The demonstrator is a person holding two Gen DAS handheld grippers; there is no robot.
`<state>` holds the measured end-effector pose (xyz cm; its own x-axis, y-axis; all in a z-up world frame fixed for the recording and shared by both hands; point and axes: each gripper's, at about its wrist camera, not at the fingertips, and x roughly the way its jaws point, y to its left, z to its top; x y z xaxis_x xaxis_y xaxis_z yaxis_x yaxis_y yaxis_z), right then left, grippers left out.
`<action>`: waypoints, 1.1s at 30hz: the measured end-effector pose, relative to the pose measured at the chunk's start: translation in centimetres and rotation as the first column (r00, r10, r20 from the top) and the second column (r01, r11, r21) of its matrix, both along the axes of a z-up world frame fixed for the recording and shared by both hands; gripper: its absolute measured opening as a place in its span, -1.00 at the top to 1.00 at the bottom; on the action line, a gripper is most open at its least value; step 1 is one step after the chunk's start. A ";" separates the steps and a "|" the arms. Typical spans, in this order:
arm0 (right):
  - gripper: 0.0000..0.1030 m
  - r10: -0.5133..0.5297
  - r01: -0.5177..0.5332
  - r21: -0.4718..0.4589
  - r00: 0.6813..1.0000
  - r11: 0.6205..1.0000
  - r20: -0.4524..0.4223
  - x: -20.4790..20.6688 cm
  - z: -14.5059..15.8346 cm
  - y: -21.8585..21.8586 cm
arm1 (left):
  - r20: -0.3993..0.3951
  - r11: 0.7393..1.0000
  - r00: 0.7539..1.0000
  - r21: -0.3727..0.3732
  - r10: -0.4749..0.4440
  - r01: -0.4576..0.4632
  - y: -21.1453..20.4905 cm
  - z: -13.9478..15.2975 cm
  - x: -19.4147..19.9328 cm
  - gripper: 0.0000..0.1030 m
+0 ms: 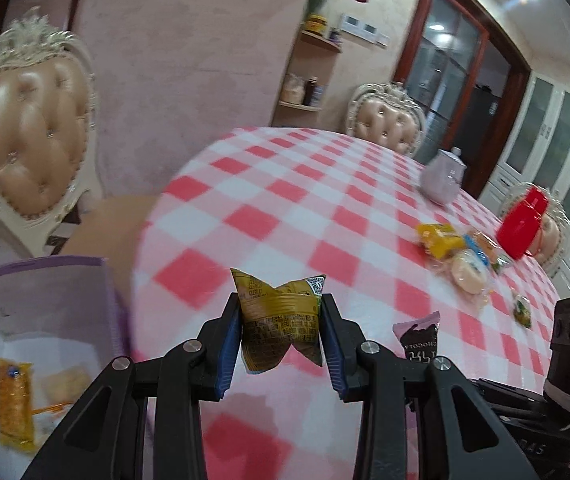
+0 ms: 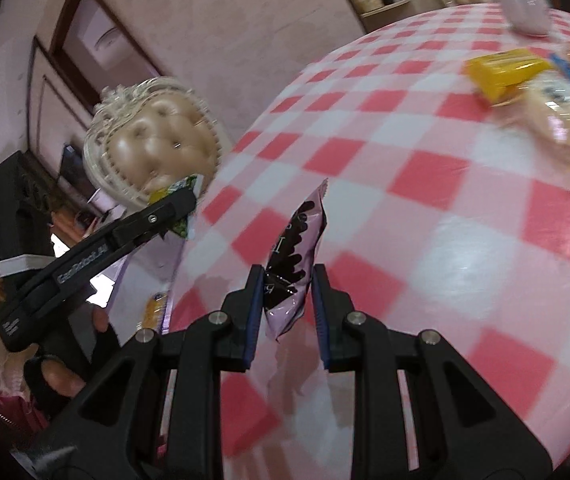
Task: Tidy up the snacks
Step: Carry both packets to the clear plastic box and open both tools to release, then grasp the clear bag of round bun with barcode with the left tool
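Olive-yellow snack packet pinched in the closed left claw.

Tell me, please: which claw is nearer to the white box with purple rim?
Left. The left claw hangs just beside the white box; the right claw is over the table, farther away.
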<state>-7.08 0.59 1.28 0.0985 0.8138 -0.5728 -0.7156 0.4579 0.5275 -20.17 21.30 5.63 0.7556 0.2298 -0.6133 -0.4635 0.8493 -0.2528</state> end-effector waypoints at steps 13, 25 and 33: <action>0.47 0.337 -0.337 0.036 0.942 0.941 0.006 -8.8 0.4 9.7 | -0.037 0.970 0.970 0.024 0.241 -0.240 7.9 -0.9 -8.1 0.27; -0.12 0.504 -0.504 -0.008 0.863 0.863 0.008 -13.9 -0.3 13.3 | -0.014 0.866 0.867 0.041 0.499 -0.498 11.3 -0.2 -12.4 -0.49; -0.14 0.289 -0.291 0.031 0.956 0.956 0.055 -6.9 1.5 7.7 | -0.004 0.954 0.958 0.094 0.287 -0.286 5.4 1.3 -5.5 -0.57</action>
<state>-13.95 8.28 2.81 -0.1176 0.8329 -0.5409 -0.8402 0.2069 0.5013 -25.65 26.72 6.91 0.6392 0.4905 -0.5924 -0.6943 0.6992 -0.1702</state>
